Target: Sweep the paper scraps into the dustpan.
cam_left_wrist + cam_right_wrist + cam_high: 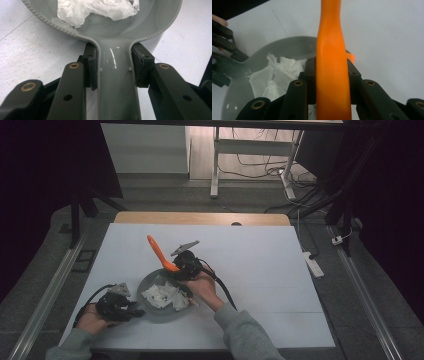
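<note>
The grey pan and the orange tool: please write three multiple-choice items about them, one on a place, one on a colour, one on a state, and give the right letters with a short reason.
1. Where does the crumpled white paper lie?
A. inside the grey pan
B. on the table beside the pan
C. on the floor

2. What colour is the tool handle that the right gripper holds?
A. blue
B. orange
C. green

3. How does the left gripper stand at the pan handle?
A. open, away from it
B. lying unused on the table
C. shut on it from both sides

Answers:
1 A, the paper rests within the rim of the grey pan.
2 B, the right gripper view shows an orange handle between the jaws.
3 C, the left gripper view shows both pads pressed against the handle's sides.
</note>
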`<state>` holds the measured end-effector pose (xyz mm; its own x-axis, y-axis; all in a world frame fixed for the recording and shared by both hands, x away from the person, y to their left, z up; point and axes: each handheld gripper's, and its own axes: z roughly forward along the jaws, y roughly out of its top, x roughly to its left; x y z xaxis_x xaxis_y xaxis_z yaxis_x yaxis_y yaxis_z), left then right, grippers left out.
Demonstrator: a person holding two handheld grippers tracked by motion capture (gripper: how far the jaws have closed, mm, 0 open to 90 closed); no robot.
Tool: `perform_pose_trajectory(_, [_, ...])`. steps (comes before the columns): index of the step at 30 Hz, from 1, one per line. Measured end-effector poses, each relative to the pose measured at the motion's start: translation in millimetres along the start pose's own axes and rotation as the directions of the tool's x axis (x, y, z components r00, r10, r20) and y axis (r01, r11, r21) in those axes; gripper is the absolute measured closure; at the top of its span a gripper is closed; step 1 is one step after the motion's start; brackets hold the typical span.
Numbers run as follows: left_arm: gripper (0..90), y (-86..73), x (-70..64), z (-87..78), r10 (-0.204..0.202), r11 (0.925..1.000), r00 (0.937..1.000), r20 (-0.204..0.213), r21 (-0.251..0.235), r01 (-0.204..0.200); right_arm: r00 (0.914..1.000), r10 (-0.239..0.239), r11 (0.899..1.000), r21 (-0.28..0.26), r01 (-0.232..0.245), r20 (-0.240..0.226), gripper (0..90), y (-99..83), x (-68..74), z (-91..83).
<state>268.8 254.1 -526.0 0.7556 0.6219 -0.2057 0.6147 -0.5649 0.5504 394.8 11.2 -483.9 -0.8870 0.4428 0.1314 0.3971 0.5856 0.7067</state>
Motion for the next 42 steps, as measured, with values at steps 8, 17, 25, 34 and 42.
perform_pose_trajectory(8, [61.7,0.0,-0.2,0.0,0.001,1.0,1.0,-0.001,0.0,-0.001,0.9997,0.005,0.997,-0.074,-0.003,0.022,70.2,8.5,-4.2,-21.7])
perform_pose_trajectory(17, [61.7,0.0,-0.3,0.1,-0.001,1.0,1.0,-0.001,-0.001,0.001,0.9957,0.03,0.995,-0.095,-0.022,0.088,70.2,5.0,-21.3,-39.4])
perform_pose_trajectory(25, [61.7,0.0,-0.5,0.1,-0.001,1.0,1.0,0.0,0.0,0.001,0.9849,0.061,0.998,-0.041,-0.055,0.162,70.2,-2.9,-40.3,-30.8])
perform_pose_trajectory(34, [61.7,0.0,-0.2,0.1,-0.002,1.0,1.0,0.003,-0.002,0.002,0.9746,0.066,0.996,0.047,-0.078,0.214,70.3,-5.4,-56.6,-9.9])
perform_pose_trajectory(42, [61.7,0.2,-0.6,0.3,-0.003,1.0,1.0,0.001,-0.002,0.003,0.9874,0.066,0.99,0.112,-0.083,0.144,70.4,-0.7,-47.2,1.6])
